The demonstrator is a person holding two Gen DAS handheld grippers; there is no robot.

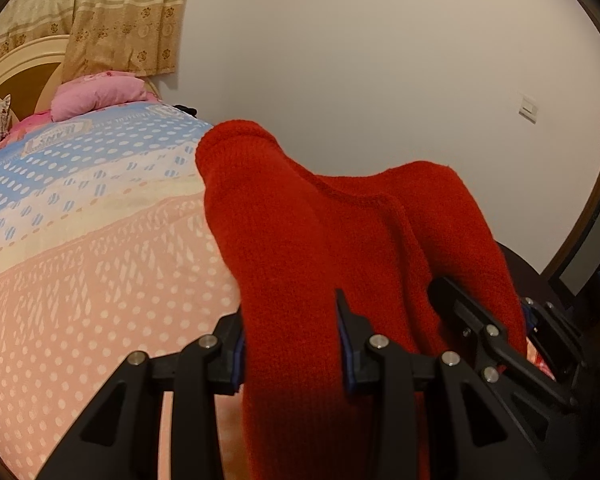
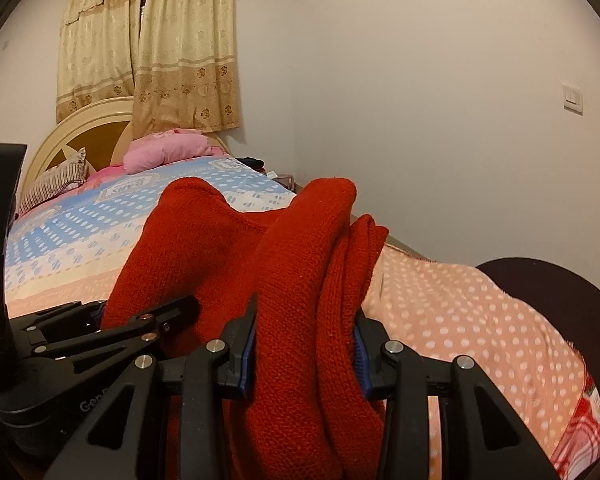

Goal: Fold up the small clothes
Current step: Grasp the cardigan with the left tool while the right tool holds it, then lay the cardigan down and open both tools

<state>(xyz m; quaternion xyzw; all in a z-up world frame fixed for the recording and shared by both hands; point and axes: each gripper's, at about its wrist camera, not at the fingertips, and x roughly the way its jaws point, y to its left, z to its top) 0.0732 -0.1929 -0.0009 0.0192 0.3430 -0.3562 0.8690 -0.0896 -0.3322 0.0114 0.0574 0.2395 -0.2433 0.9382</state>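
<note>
Left gripper is clamped on a thick fold of the red knit garment, which rises between its jaws and drapes forward above the bed. Right gripper pinches another bunched fold of the same garment (ribbed layers stacked between its pads), just beside the left one, over the dotted bedspread.

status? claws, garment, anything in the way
Left claw shut on red knit sweater, right claw shut on a bunched fold of it. Sweater held up over the polka-dot bedspread. Nothing blocking.
</note>
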